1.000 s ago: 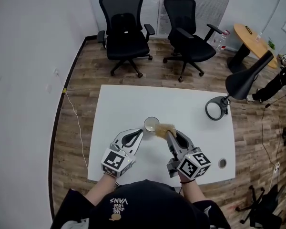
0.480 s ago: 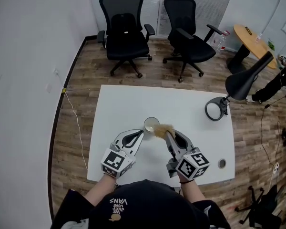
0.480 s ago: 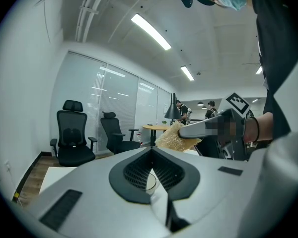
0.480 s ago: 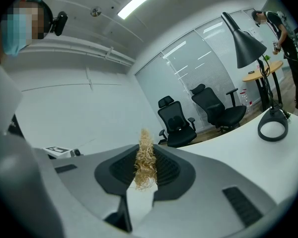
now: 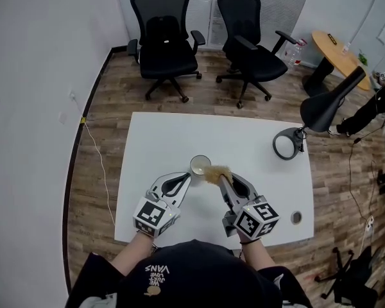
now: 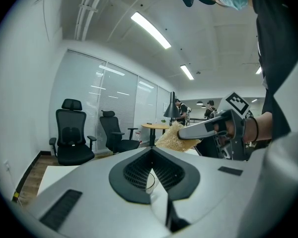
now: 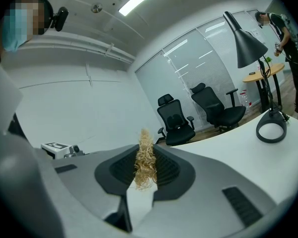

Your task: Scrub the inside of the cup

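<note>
2 grippers clamped | left gripper pinches cup at rim: thin wall, likely fragile, slippery | right gripper nips soft, light scrubber

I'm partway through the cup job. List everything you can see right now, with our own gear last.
table: one, white, middle of the wood floor
cup: one, clear, on the table towards its near edge
scrubber: one, straw-coloured fibres, at the cup's right rim
desk lamp: one, black, ring base on the table's right end
round fitting: one, grey, table's near right corner
office chairs: two, black, beyond the table
round table: one, wooden top, far right
bystander: one, dark clothes, right edge
left gripper: grey, shut on the cup's rim
right gripper: grey, shut on the scrubber
</note>
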`<action>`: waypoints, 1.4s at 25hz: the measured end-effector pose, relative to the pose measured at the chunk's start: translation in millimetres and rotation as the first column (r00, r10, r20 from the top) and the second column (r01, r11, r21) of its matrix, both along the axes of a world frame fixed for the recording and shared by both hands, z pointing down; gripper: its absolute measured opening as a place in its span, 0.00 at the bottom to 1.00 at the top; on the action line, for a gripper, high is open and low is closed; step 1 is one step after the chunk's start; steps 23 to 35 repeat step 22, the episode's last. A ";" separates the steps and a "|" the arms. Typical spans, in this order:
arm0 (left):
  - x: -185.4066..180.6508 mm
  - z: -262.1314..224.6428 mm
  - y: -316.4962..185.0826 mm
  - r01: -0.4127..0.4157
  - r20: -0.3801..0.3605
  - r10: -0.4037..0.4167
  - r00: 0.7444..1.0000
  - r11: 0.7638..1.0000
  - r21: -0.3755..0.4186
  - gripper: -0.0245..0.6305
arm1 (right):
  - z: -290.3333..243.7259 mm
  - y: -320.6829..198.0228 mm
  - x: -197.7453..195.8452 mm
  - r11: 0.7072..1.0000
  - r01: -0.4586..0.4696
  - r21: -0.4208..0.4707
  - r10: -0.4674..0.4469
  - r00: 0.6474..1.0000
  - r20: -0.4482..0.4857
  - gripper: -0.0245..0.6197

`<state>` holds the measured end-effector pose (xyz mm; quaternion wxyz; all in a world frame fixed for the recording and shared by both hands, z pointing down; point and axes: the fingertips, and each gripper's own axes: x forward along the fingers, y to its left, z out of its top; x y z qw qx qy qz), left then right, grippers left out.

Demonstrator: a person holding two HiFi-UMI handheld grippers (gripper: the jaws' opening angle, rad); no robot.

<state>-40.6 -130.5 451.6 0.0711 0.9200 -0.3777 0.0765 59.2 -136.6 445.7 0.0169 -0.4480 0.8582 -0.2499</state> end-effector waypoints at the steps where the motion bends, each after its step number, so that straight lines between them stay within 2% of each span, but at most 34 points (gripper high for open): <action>1: 0.5 0.6 -0.1 -0.002 0.001 0.002 1.000 1.000 0.001 0.05 | 0.8 -0.2 0.2 1.000 0.000 0.000 0.000 1.000 -0.002 0.16; 13: 4.9 0.0 -0.1 0.005 0.005 -0.005 1.000 1.000 0.000 0.05 | 5.6 1.2 1.5 1.000 0.010 0.009 -0.009 0.999 -0.048 0.16; 35: 3.1 4.2 1.2 0.005 0.005 -0.005 1.000 1.000 -0.003 0.05 | 8.1 3.1 -1.2 1.000 0.012 0.008 -0.011 0.998 -0.055 0.16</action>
